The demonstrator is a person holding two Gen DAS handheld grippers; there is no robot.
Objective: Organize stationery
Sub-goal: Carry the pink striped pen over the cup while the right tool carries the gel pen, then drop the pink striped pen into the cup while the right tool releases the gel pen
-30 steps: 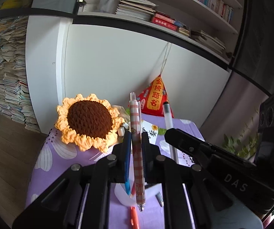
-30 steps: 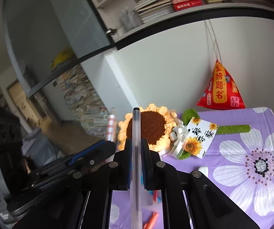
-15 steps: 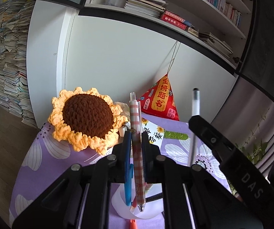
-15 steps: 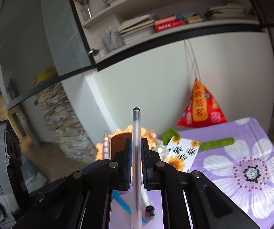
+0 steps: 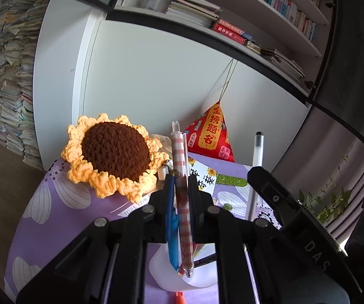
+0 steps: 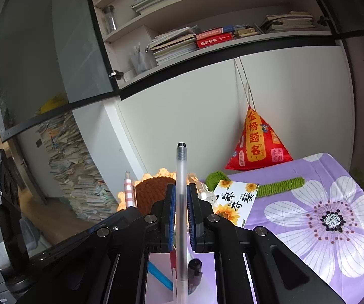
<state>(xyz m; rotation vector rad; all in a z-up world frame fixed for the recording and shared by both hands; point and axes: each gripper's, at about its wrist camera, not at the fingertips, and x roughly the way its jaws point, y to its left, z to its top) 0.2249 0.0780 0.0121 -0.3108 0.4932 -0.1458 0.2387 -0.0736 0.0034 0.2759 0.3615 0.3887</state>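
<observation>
The purple flower cloth [image 6: 333, 228] covers the table, and the white cup [image 5: 171, 276] stands on it. The cup is the landmark here. Behind the cup sits the big yarn sunflower [image 5: 116, 152]. Further behind it, by the wall, hangs the red pouch [image 5: 209, 136].

The left gripper [image 5: 181, 192] is clenched on the checked pen [image 5: 182, 190]. That pen stands almost upright, and its metal tip hangs right over the open top of the cup. The right gripper [image 6: 180, 207] is clenched on the clear pen [image 6: 181, 202]. That pen is upright too, with its lower end close above the cup. A blue pen [image 5: 173, 248] and a black-capped pen [image 6: 194, 268] already stand in the cup.

To do this step well, I think each pen should stay straight, go down into the cup one at a time, and be let go only when its tip is inside. The pens in the cup could get bumped, so go slowly.

A second ago the cup was mostly hidden low under the left gripper. Now both grippers have sunk toward it, and the right gripper has tipped, so the cup shows more.
</observation>
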